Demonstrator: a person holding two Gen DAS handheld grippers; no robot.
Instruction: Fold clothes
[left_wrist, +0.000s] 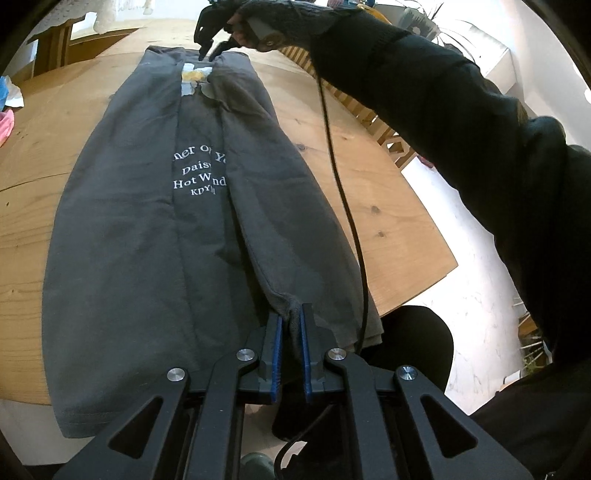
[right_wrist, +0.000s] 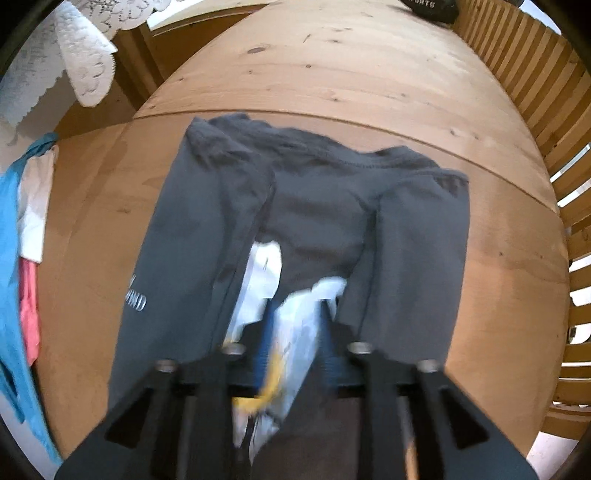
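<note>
the left tongs (left_wrist: 291, 321) clench the grey shirt (left_wrist: 155, 240) hem, the right tongs (right_wrist: 293, 314) pinch its collar label; both should lift level, keeping the cloth taut

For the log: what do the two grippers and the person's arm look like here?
The left gripper has black angular linkage arms with silver pivot bolts and blue ribbed pads. The right gripper, seen from the left wrist, is black too, with a black cable trailing from it. The hand wears a dark knit fingerless glove, and the sleeve is black.
</note>
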